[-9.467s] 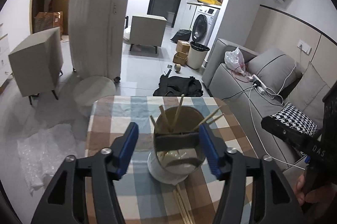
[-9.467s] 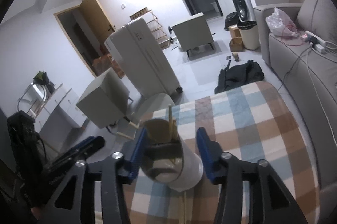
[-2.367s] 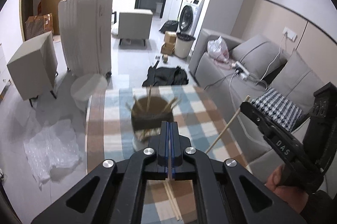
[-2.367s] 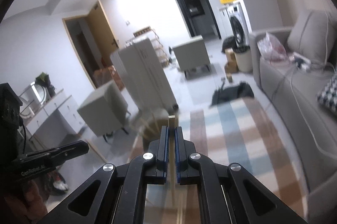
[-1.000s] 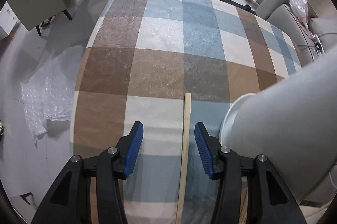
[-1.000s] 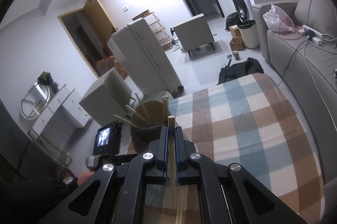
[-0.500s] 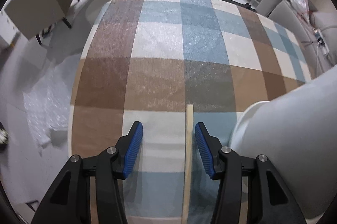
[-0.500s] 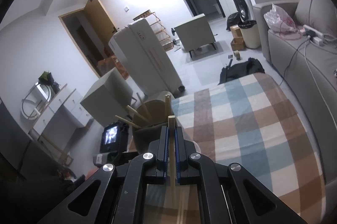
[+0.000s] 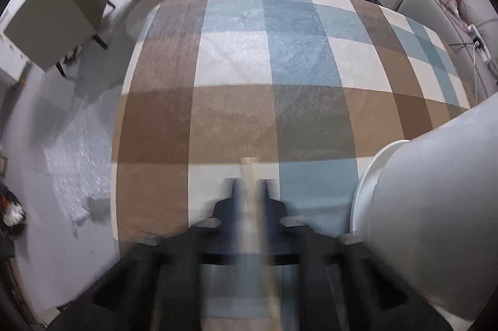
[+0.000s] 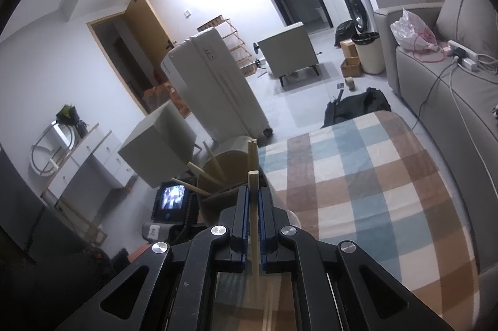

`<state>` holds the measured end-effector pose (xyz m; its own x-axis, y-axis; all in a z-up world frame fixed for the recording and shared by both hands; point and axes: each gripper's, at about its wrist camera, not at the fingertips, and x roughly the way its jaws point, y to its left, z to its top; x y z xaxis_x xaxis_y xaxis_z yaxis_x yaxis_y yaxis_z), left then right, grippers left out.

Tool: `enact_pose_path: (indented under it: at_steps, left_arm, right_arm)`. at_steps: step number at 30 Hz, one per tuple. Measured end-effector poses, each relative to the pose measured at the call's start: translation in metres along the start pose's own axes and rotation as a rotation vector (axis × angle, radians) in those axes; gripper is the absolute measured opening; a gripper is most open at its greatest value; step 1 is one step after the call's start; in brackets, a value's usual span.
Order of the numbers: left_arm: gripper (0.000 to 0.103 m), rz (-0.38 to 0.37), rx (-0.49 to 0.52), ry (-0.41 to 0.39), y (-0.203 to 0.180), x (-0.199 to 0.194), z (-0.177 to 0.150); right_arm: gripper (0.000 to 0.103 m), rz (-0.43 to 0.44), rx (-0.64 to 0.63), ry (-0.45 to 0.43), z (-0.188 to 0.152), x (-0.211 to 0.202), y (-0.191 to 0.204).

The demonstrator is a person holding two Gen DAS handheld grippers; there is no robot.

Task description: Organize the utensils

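Your left claw has its jaws pinched onto a chopstick lying on the checked surface, just beside the white utensil holder. Your right claw is clamped on another chopstick, beside the holder's rim.

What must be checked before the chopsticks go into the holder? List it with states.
1. Left hand-held gripper shut on its chopstick: ok, though blurred.
2. Right hand-held gripper shut on its chopstick: ok.
3. Holder upright on the table: ok.
4. Room in the holder among the sticks already inside: cannot tell.
5. Left chopstick lifted clear of the tablecloth: cannot tell.
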<state>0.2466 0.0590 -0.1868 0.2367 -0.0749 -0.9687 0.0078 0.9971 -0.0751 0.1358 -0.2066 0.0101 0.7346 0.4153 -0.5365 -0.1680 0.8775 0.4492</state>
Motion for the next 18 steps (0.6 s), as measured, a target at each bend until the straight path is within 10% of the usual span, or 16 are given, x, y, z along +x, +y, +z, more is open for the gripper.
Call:
enact_pose_path:
  at_steps: [6,18]
  left_arm:
    - [0.002,-0.047,-0.083,-0.034,0.01,-0.015,-0.012]
    - [0.002,-0.241,-0.188,-0.348,0.012,-0.135,-0.059]
  right_arm:
    - [0.005,0.0,-0.026,-0.015,0.0,-0.005,0.006]
    - [0.005,0.01,-0.088,-0.027,-0.009,-0.01,0.026]
